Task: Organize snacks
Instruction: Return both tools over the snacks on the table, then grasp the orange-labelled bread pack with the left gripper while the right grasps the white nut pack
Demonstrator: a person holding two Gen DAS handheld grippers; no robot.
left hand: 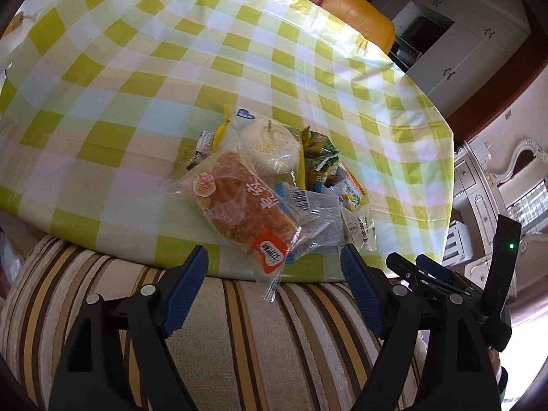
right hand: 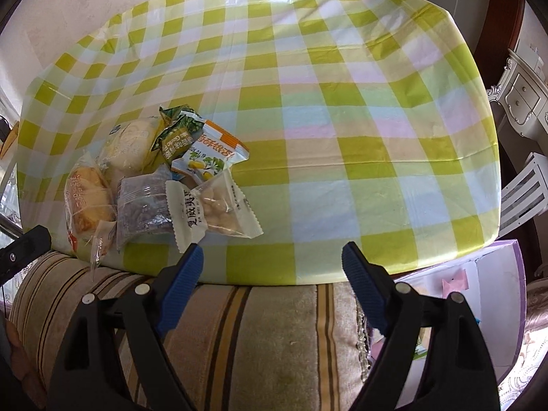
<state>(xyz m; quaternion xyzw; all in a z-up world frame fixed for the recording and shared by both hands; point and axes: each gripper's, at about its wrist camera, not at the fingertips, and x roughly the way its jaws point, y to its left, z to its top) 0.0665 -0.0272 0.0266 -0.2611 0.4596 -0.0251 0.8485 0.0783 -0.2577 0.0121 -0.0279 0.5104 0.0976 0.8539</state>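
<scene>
A pile of snack packets lies on the green checked tablecloth near its front edge. On top is a brown bread in a clear wrapper, with a round white bun behind it and green packets to the right. My left gripper is open just short of the bread, and the wrapper's tail hangs over the table edge ahead of it. In the right wrist view a nut packet, an orange packet and a grey packet show. My right gripper is open to the right of the pile, with nothing between its fingers.
A striped sofa cushion lies under both grippers, against the table edge. A purple-rimmed box sits low on the right. An orange chair and white cabinets stand beyond the table. The right gripper's body shows beside the left one.
</scene>
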